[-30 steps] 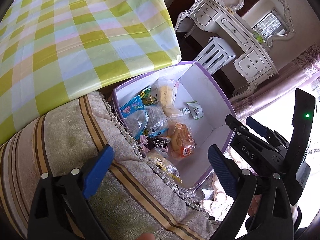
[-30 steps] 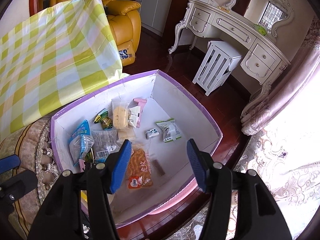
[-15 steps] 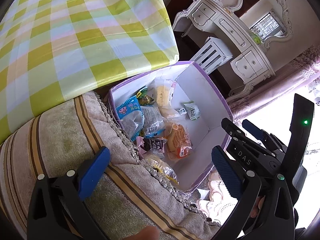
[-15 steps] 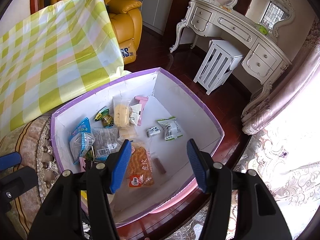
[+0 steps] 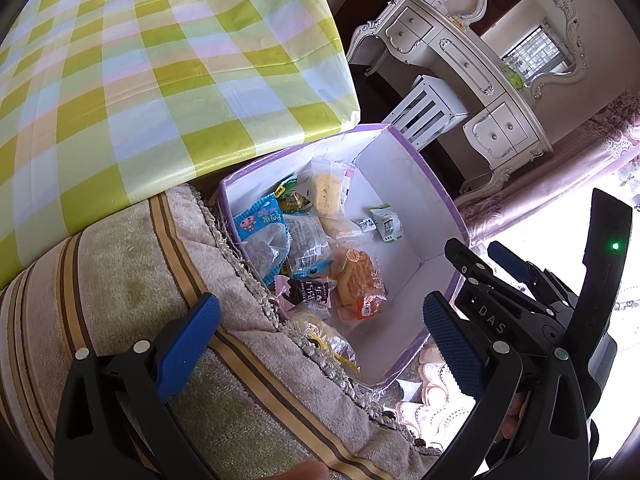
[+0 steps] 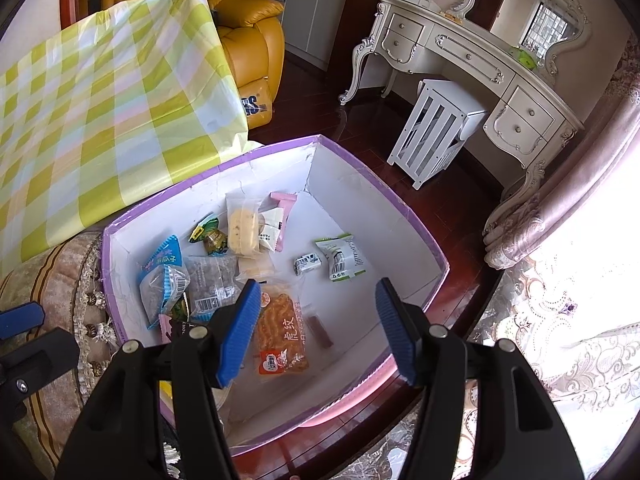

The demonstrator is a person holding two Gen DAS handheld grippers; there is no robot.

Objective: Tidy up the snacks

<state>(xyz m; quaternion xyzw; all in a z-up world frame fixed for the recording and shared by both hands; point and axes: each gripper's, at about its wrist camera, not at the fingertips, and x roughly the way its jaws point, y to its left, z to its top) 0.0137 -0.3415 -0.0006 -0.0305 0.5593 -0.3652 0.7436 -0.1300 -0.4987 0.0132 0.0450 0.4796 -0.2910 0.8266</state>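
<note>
Your left gripper [image 5: 320, 340] and right gripper [image 6: 316, 328] both hover with fingers apart, empty, above the purple-rimmed box [image 6: 372, 172]; snack packets [image 6: 280, 336] lie inside, possibly overlapping.

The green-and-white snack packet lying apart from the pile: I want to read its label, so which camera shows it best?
The right wrist view: the green-and-white snack packet lies larger, unobstructed, on the box floor. The left wrist view shows it too, but smaller and farther away. The print is not legible in either.
</note>
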